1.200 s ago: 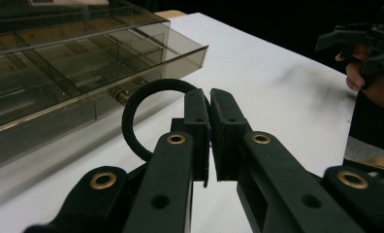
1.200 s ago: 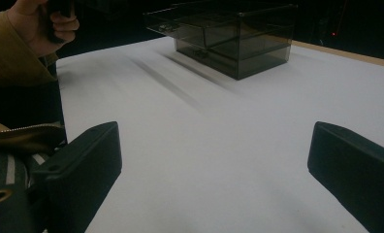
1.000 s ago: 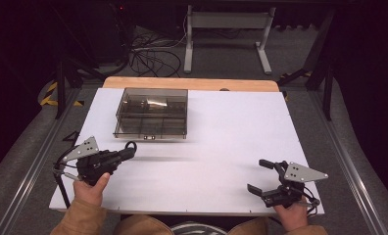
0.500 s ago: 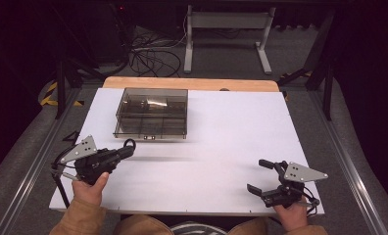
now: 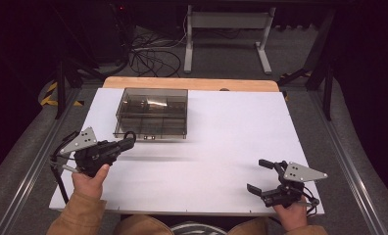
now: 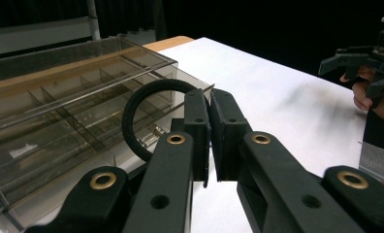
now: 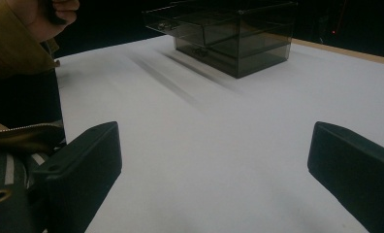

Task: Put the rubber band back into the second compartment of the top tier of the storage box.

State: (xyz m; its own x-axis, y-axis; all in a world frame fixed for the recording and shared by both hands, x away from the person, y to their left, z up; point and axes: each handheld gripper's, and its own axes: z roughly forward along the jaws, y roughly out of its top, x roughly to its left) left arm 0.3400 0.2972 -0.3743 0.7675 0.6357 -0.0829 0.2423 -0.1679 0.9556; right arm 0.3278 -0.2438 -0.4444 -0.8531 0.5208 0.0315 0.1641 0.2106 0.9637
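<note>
Left gripper (image 5: 126,144) pinches black ring (image 6: 149,114) at frame left near closed organizer box (image 5: 153,112), probably carrying; right gripper (image 5: 260,176) spread, idle; lid likely needs opening next.

White table (image 5: 231,147) brightly lit against dark surroundings; soft streaky shadows, slightly blurry.

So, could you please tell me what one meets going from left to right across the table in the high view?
Left gripper, its fingers shut on a black ring → clear compartment box, farther back → right gripper, open, near the white table's front right corner.
</note>
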